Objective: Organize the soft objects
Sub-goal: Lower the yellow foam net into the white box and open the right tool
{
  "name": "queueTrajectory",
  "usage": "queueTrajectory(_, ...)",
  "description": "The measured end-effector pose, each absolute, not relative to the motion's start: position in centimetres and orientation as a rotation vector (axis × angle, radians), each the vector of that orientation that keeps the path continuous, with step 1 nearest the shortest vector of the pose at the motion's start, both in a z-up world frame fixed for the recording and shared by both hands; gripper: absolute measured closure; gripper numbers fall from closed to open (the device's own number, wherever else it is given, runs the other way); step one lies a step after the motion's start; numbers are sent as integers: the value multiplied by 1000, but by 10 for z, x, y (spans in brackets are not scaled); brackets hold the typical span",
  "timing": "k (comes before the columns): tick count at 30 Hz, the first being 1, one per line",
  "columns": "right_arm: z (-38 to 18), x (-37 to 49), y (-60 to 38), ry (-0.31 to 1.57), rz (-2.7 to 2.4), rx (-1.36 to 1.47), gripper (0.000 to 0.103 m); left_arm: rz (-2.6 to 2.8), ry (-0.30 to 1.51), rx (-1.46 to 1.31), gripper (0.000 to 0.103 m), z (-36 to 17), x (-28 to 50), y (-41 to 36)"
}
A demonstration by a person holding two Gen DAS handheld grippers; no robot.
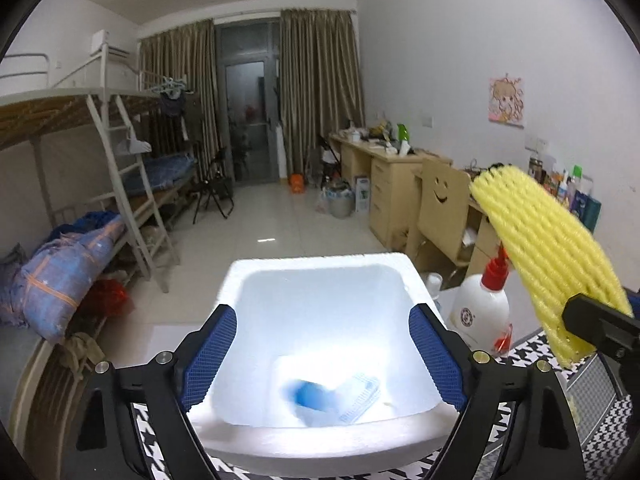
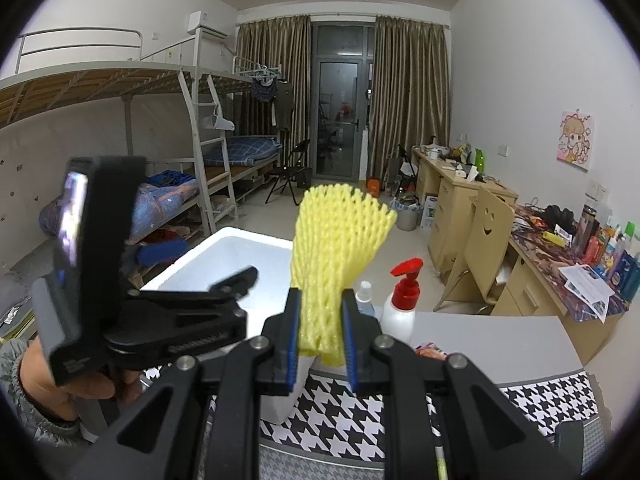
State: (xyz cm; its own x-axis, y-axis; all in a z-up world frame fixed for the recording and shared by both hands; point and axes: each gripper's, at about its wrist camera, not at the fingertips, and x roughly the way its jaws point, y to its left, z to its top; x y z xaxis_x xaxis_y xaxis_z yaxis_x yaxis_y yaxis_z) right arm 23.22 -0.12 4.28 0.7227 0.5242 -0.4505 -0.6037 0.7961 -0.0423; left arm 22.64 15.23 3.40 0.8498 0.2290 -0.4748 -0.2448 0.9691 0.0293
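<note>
While the yellow foam net (image 2: pixel 320 276) sits clamped between my right tongs (image 2: pixel 320 320), standing upright above the checked cloth (image 2: pixel 400 420), I read the step in hand as carrying it to the white foam box (image 1: pixel 304 440) and letting go over the opening. From the right tongs the box lies at about ten o'clock, just beyond the left tongs (image 1: pixel 322 356), which stand wide apart over the box with nothing between them. To do this well I would swing the net left, clear of the left tongs, lower it past the rim, then release, so the light net cannot bounce out. I count one net in hand, one blue-and-white soft thing (image 1: pixel 332 396) already on the box floor, blurred, one box, and one red-capped pump bottle (image 2: pixel 402 304) at one o'clock.
</note>
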Motion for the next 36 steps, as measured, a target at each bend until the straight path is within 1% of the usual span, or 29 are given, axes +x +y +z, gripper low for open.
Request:
queueTrajectory(3, 43, 231, 4, 437, 637, -199, 80, 273, 475, -31, 5, 37, 218, 155)
queueTrajectory(8, 43, 230, 12, 445, 659, -195, 80, 320, 456, -43, 2, 41, 209, 165)
queueTrajectory(36, 34, 249, 60, 495, 725, -225, 80, 518, 432, -96, 1, 34, 143, 207)
